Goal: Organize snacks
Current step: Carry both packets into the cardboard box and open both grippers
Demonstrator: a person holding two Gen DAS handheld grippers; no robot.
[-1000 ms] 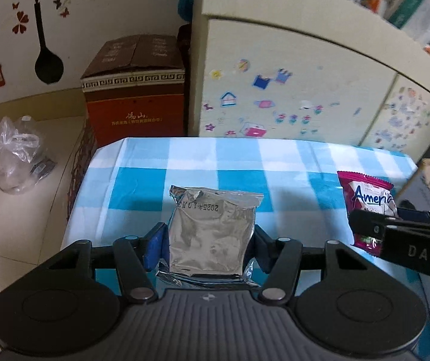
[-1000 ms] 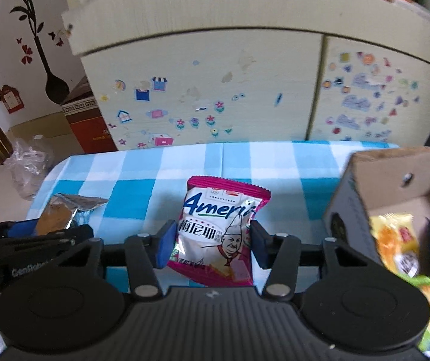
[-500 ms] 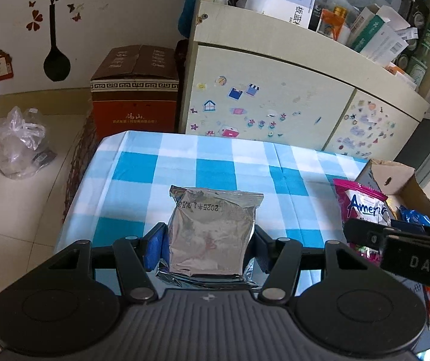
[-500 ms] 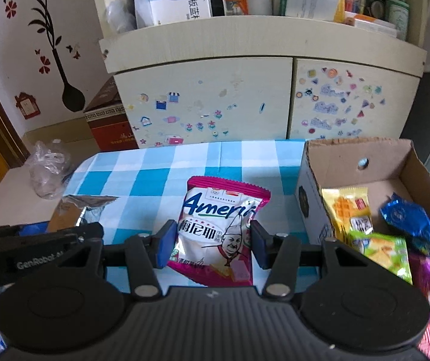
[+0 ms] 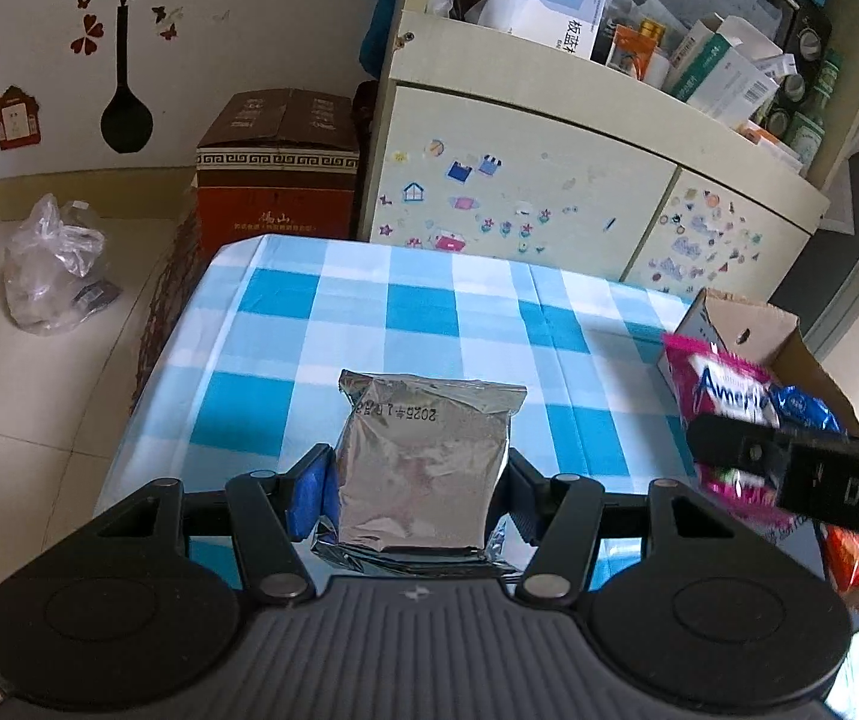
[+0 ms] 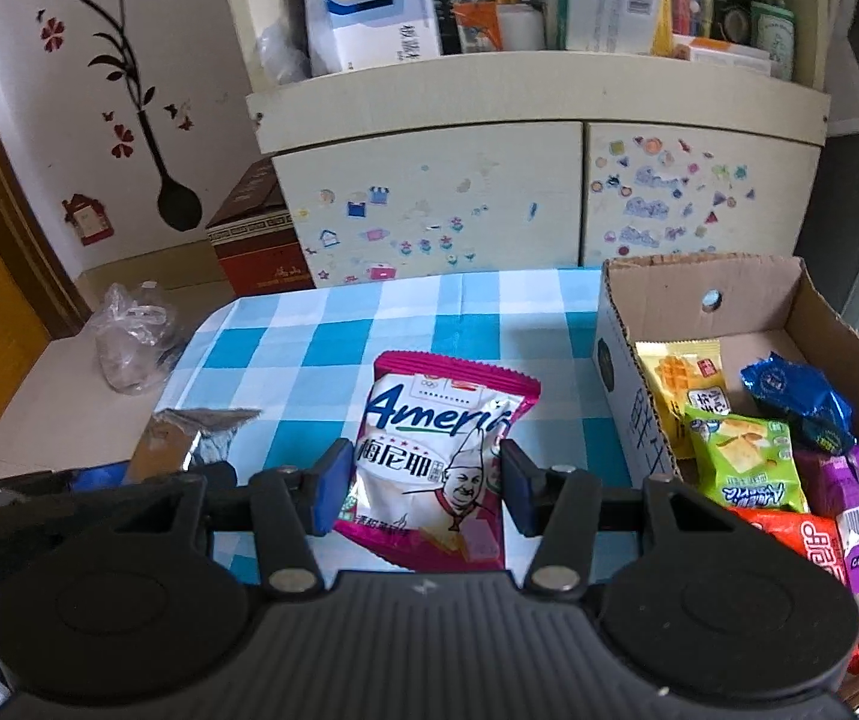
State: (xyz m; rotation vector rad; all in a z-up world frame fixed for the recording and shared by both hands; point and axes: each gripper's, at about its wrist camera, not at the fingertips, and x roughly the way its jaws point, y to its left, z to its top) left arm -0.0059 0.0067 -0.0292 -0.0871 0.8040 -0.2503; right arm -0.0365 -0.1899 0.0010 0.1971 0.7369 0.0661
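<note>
My left gripper [image 5: 414, 495] is shut on a silver foil snack packet [image 5: 423, 456] and holds it above the blue checked table [image 5: 417, 312]. My right gripper [image 6: 420, 486] is shut on a pink-and-white "America" snack bag [image 6: 438, 450], also held above the table. The pink bag [image 5: 723, 396] and the right gripper show at the right of the left wrist view. The silver packet [image 6: 201, 432] shows at the left of the right wrist view. A cardboard box [image 6: 657, 294] at the table's right holds several snack packs, among them a green one [image 6: 741, 462] and a blue one [image 6: 795, 396].
A cream cabinet [image 6: 489, 180] with stickers stands behind the table, its shelf crowded with boxes. A red-brown carton [image 5: 279, 180] and a clear plastic bag [image 5: 54, 264] sit on the floor to the left.
Both grippers have risen and drawn back with their packets held. More of the cabinet shelf and the cardboard box has come into view.
</note>
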